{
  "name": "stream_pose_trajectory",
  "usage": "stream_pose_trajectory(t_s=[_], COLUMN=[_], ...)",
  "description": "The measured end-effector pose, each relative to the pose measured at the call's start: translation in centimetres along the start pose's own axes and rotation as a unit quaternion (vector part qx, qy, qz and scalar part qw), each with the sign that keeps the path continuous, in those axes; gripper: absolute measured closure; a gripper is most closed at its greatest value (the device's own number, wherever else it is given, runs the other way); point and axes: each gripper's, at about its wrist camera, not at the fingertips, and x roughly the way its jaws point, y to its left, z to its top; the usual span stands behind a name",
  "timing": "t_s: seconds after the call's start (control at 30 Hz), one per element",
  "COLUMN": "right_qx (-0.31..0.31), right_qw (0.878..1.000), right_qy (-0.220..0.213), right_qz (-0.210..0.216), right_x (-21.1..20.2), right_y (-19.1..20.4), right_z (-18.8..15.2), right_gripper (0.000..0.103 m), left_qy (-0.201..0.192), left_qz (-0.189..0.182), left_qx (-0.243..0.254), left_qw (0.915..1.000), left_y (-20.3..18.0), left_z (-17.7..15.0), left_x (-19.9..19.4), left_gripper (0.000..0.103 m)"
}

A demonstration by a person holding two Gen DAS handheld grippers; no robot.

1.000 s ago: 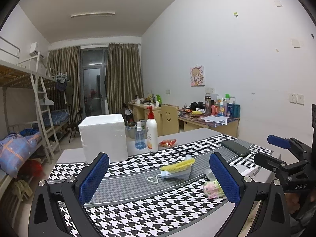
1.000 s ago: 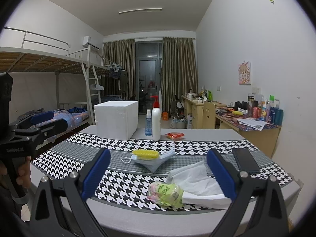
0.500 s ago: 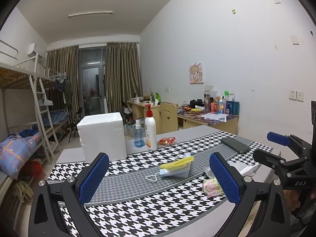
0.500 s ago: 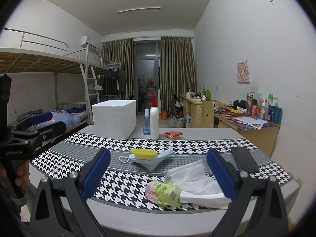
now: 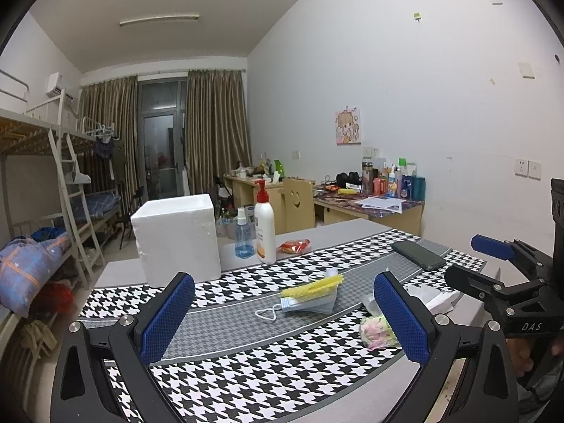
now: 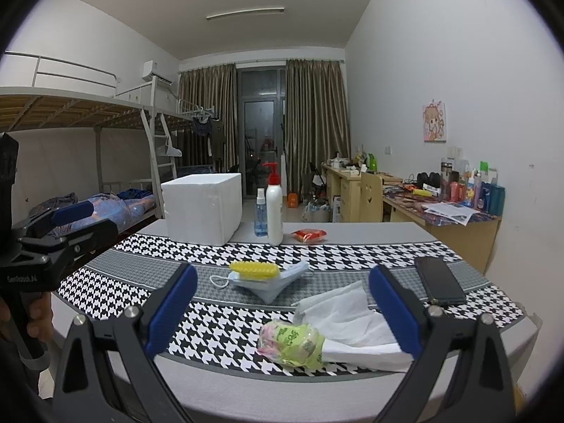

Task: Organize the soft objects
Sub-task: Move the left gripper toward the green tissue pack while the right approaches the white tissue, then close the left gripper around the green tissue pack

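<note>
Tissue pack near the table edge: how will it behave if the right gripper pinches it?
The tissue pack looks soft: its plastic wrap is crumpled, so it will probably squash between the pads. The loose tissues spilling from it look floppy and would likely drag along. The glossy film may slip. Likely light.

Two hand-held grippers, each seen from its own wrist camera and from the other's.

Left gripper (image 5: 283, 312): black angular frame, two fingers (image 5: 167, 317) faced with blue textured pads, silver round-head screws at the joints; in the right wrist view its black body bears pale lettering, too small to read. Right gripper (image 6: 283, 306): same black frame, blue pads and silver screws; in the left wrist view its black body is marked "DAS". A hand (image 6: 33, 317) wraps the left gripper's black handle.
</note>
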Motion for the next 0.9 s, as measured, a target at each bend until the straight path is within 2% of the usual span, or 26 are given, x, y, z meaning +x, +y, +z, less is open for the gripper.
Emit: stream_pose_trajectory(t_s=[0.5,0.9], right_qx=[0.017,0.03], right_qw=[0.999,0.998], right_qy=[0.025,0.05], right_qz=[-0.021,-0.039], right_x=[1.4,2.0], right_y=[-1.6,-3.2], right_z=[-0.6,-1.9], right_gripper=[0.003,0.003], left_qy=[0.029,0.06], left_qz=[-0.024,-0.059], left_qx=[0.014,0.019], left_qw=[0.9992,0.9963], left_y=[-1.3,-3.0], left_z=[-0.9,-2.2], left_x=[2.8,4.9], left_gripper=[0.001,0.001])
